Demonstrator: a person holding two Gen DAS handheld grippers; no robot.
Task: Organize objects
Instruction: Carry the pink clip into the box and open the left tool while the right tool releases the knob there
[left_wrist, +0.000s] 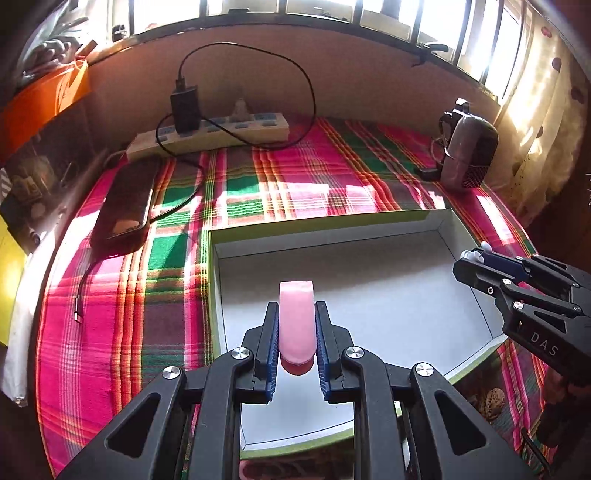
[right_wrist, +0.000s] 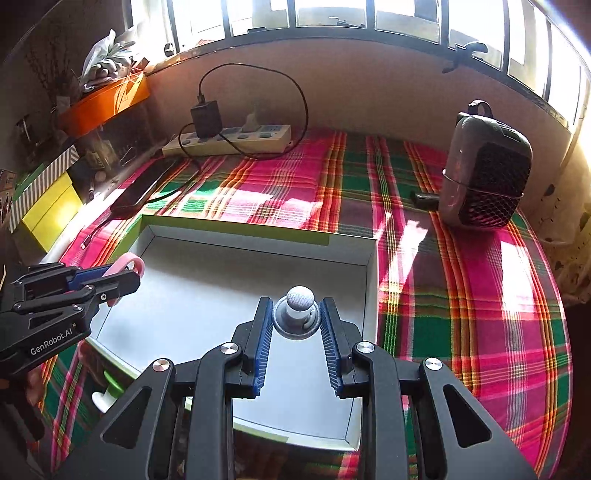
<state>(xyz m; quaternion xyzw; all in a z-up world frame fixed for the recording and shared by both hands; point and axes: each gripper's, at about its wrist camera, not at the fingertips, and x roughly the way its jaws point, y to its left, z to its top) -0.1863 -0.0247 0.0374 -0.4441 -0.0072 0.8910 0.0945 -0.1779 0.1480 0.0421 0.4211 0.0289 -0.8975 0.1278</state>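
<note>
Both my left claw (left_wrist: 296, 334), pinching a pink strap (left_wrist: 296, 321), and my right claw (right_wrist: 298, 321), pinching a small grey knobbed piece (right_wrist: 300, 308), hang over the white tray (left_wrist: 448, 230), so I judge each should be lowered to its floor before release.

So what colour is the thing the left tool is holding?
Pink band, clearest in the left wrist view.

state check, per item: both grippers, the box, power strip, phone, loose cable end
left gripper: shut on pink band, over the box
right gripper: shut on small grey-and-white gadget, over the box
box: open, nothing visible on its floor
power strip: black charger plugged in
phone: flat on the plaid cloth, screen dark
cable end: loose on the cloth, not connected
</note>
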